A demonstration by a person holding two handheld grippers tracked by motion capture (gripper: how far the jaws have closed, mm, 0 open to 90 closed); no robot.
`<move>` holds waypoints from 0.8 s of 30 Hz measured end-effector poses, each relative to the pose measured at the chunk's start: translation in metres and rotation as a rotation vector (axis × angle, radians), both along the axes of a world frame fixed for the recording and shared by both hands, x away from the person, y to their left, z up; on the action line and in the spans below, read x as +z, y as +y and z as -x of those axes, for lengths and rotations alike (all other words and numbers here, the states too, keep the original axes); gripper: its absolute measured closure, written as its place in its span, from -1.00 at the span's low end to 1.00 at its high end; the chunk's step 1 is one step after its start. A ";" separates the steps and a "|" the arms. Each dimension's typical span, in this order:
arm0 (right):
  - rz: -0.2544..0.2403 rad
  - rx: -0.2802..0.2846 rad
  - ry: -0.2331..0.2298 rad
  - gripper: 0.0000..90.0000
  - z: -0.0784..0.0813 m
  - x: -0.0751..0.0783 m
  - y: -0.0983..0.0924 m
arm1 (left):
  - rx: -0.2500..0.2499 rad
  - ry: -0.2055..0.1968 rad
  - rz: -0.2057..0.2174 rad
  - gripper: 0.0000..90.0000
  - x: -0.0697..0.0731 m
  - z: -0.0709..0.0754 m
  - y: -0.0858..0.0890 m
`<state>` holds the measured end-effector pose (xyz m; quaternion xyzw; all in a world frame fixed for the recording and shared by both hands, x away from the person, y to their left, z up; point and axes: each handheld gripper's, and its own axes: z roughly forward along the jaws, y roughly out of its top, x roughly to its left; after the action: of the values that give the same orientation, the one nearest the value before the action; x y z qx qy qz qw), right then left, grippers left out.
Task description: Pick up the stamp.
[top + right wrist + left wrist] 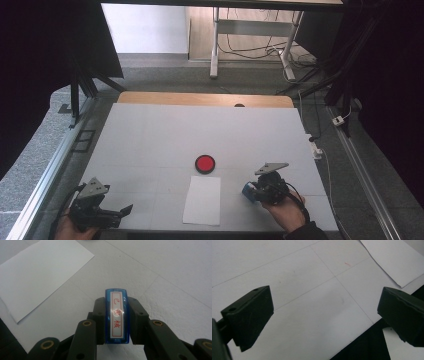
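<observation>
A blue stamp [117, 316] with a white label and red characters stands between the jaws of my right gripper [117, 322], which press on both its sides. From above, the right gripper [256, 192] sits right of the white paper sheet [202, 200], with the blue stamp [248, 190] at its tip. A round red ink pad [205, 163] in a black rim lies just beyond the sheet. My left gripper [120, 212] rests at the near left corner, jaws wide apart over bare table [312, 315], nothing between them.
The white table top [200, 130] has thin grid lines. Its near edge runs just below the paper [394, 260] and the left gripper. A wooden strip [200, 98] borders the far edge. Metal rails flank both sides.
</observation>
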<state>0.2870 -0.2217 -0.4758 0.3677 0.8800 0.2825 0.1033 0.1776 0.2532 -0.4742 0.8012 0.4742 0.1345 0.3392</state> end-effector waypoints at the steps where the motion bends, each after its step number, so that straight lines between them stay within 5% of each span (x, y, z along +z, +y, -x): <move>1: -0.001 0.005 -0.005 0.59 0.001 0.001 0.000 | -0.001 0.001 0.003 -0.97 0.000 0.000 0.000; 24: -0.075 0.103 -0.090 0.59 0.003 0.024 -0.004 | 0.007 0.011 0.019 -0.99 0.000 -0.001 0.002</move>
<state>0.2838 -0.2259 -0.4519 0.3126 0.8809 0.3365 0.1143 0.1786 0.2555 -0.4746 0.7969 0.4803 0.1268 0.3438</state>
